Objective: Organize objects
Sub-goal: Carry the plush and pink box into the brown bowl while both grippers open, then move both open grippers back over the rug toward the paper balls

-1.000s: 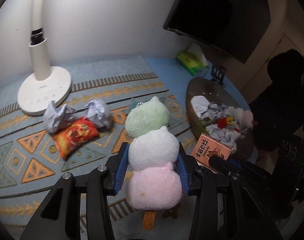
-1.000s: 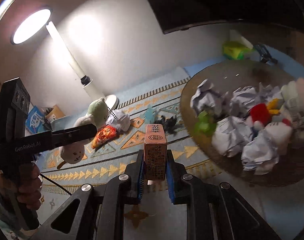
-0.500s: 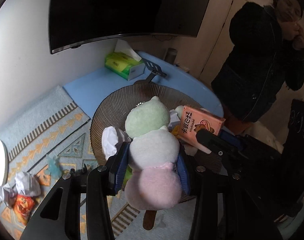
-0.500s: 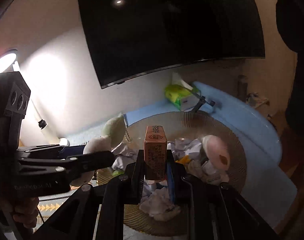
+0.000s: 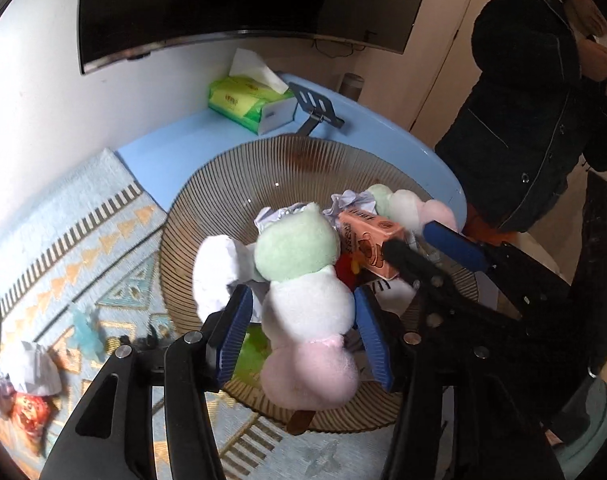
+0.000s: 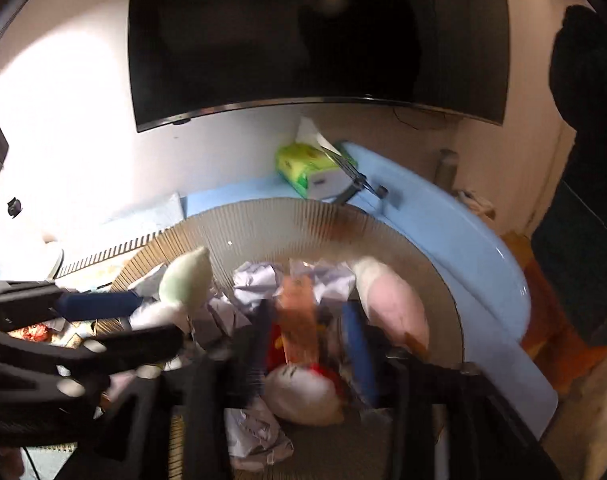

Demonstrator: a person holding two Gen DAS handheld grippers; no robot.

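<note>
Bowl [image 5: 239, 168] first: a broad, shallow dish of ribbed, brownish translucent glass, and everything else is placed from it. It sits on a pale blue surface [image 5: 171, 148], with a woven mat [image 5: 83, 248] of gold triangles running off its left rim. Behind its far rim lie a green tissue pack [image 5: 243, 100] and a dark metal stand [image 5: 315, 112]. Inside it are crumpled white paper balls [image 5: 219, 272], soft and faceted, a red-and-white plush [image 6: 303, 392], and a second dumpling skewer plush [image 5: 407, 204] near the right rim.

Above the bowl's near half, the left tongs [image 5: 303, 328] are clamped on the dango plush [image 5: 303, 292], blue pads pressing the white middle ball of three fuzzy spheres, green, white and pink, with a brown stick end below. To the right, over the bowl's middle, the right tongs [image 5: 423, 244] look spread, the orange carton [image 5: 367, 248] sitting at one black finger with the blue pad clear of it; the right wrist view is too blurred to confirm contact.

Judging the step as dropping both items in: lower the plush toward the open glass at the bowl's far side before opening, since the round, springy balls may roll off the paper heap. Draw the right tongs straight back so the stiff carton is not dragged out over the rim.
</note>
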